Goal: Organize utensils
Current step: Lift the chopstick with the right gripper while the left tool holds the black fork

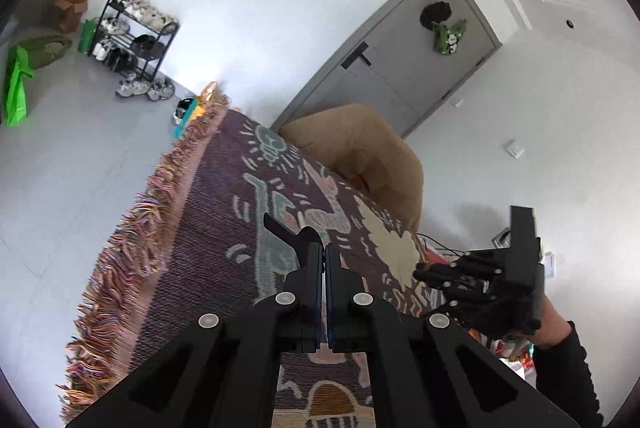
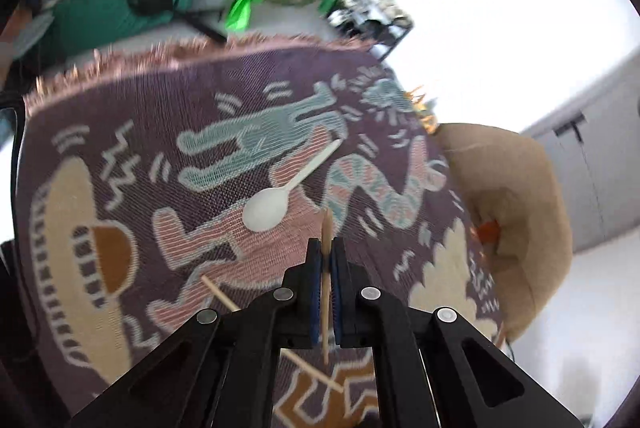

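pinching a black utensil (image 1: 289,232), left gripper (image 1: 323,256) (clamped tight); right gripper (image 2: 328,252) grips a chopstick (image 2: 326,268).

A fringed patterned blanket (image 2: 120,131) covers the table; near its middle lies a white spoon (image 2: 280,199), a wooden chopstick (image 2: 224,298) nearby.

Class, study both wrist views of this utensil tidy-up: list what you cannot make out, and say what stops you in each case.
1. Black utensil in the left gripper, left wrist view: its working end sits behind the fingers.
2. Loose chopstick on the patterned blanket, right wrist view: its middle passes under the right gripper.
3. Shoe rack, right wrist view: motion blur hides its contents.
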### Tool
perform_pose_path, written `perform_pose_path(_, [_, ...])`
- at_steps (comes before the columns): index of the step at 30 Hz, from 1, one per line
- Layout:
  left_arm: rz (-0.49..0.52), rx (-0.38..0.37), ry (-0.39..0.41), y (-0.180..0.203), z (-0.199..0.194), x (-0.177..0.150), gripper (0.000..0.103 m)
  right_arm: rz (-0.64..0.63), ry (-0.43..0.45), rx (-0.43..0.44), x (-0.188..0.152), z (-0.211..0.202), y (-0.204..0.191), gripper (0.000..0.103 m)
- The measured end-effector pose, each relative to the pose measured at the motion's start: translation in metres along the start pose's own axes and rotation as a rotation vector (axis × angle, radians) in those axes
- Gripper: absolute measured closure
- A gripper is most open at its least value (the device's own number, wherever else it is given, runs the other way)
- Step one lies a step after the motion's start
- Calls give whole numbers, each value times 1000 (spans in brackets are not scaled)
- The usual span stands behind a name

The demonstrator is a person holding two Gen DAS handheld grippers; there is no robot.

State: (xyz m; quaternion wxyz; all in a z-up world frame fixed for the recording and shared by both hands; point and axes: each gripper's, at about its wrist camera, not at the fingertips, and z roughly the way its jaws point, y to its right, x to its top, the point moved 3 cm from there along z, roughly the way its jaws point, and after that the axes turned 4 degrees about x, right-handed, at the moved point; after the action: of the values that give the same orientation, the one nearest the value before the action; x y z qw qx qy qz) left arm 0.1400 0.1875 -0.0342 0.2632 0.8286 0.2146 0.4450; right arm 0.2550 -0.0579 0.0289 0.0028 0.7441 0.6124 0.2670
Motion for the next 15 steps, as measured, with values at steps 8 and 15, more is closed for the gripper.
perform_pose_path(8, [79,-72,-29,53,11,-10,103,183,71,-89,-36,-82,17,98])
perform_pose_path(15, [190,-120,-65,115,18,-20,103,376,193,-169,-69,-150,42,98])
